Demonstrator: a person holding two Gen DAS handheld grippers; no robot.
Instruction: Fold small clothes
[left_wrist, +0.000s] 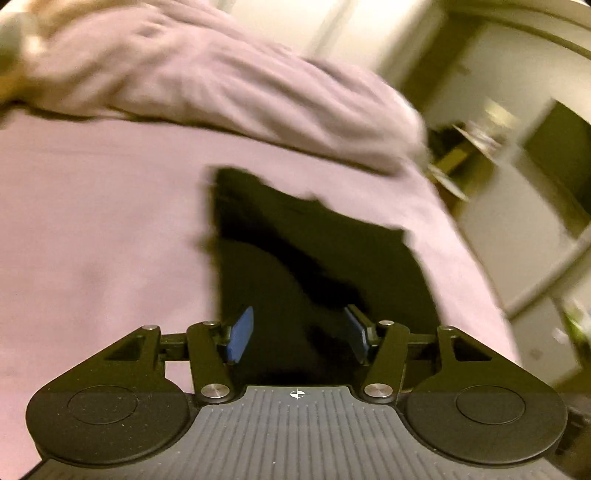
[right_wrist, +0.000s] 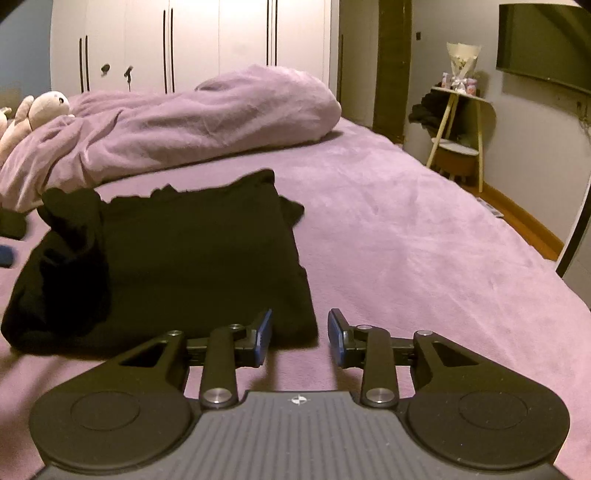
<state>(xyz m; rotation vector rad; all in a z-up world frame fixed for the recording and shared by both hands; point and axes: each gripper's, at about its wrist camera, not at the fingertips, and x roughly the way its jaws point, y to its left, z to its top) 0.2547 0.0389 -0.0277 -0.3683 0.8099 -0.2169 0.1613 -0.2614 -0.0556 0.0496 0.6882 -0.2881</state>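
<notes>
Black cloth (right_wrist: 192, 251), our garment to fold, lies flat on the purple bedspread (right_wrist: 406, 240), already part folded into a rough rectangle with a bunched flap on its left side. We take the crumpled purple duvet (right_wrist: 184, 122) as landmark: the garment sits just on our side of it, well clear of its edge.

Our right gripper (right_wrist: 300, 338) hangs over the garment's near right corner. Its jaws are apart, nothing between the pads; the left pad is over the black cloth, the right pad over bare bedspread. So the corner edge runs right between the fingers.

Our left gripper (left_wrist: 297, 334) is over the same garment (left_wrist: 314, 266), seen blurred, jaws wide apart and empty, with black cloth below and ahead of both pads. We cannot tell if either pad touches the fabric.

Long axis of the garment, in the right wrist view, runs from us toward the duvet. Both hands are close to it; we judge the right one better placed for a corner pinch, the left for the bunched side.

No containers in view. Past the foot of the bed, right of the duvet, stands a small side table (right_wrist: 458, 122) with clutter on it.
</notes>
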